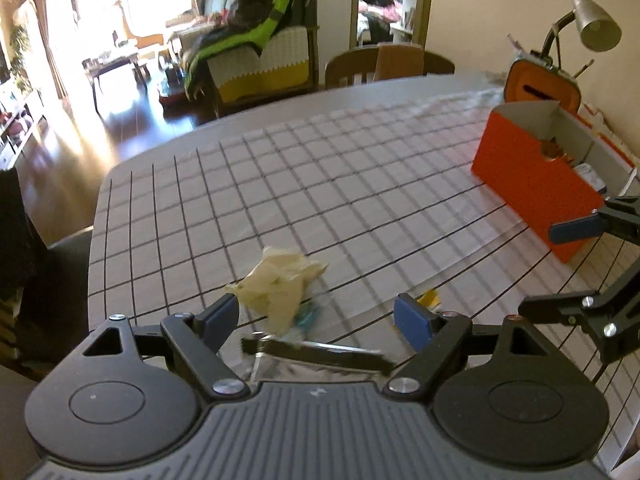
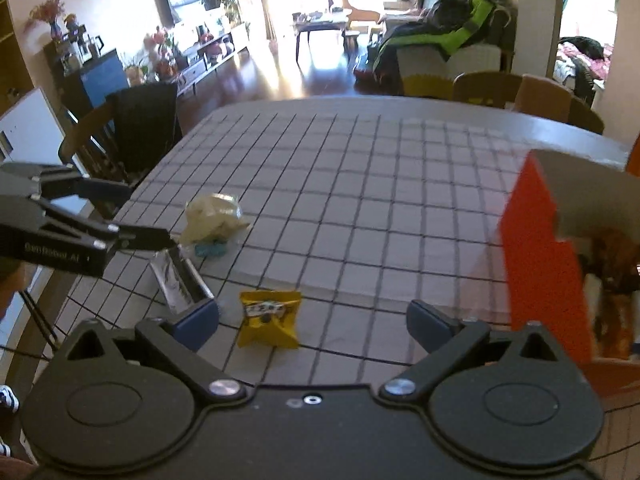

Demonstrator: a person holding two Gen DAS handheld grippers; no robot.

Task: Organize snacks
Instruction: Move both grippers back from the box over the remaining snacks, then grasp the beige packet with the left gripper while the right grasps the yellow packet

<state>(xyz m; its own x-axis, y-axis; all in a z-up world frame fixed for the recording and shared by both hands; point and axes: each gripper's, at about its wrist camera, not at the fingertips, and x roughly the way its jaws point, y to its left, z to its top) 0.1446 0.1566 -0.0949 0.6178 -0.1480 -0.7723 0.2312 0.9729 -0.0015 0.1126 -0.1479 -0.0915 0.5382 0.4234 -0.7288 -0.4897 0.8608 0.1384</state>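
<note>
Several snack packets lie near the front of the checked table. A cream packet (image 1: 280, 284) sits just ahead of my left gripper (image 1: 316, 318), which is open, its blue pads wide apart and holding nothing. A silver packet (image 1: 316, 356) lies under its fingers, with a small teal packet (image 1: 308, 314) beside it. In the right wrist view a yellow packet (image 2: 270, 318) lies on the table between the fingers of my right gripper (image 2: 314, 322), also open and above it. The orange box (image 2: 540, 256) stands at the right with packets inside. My left gripper (image 2: 152, 216) hovers beside the cream packet (image 2: 214, 218).
The checked table cover (image 1: 320, 184) stretches far ahead. A desk lamp (image 1: 592, 20) and an orange case (image 1: 540, 84) stand behind the orange box (image 1: 532, 176). Wooden chairs (image 2: 492, 88) line the far edge, and a dark chair (image 2: 136, 128) stands at the left edge.
</note>
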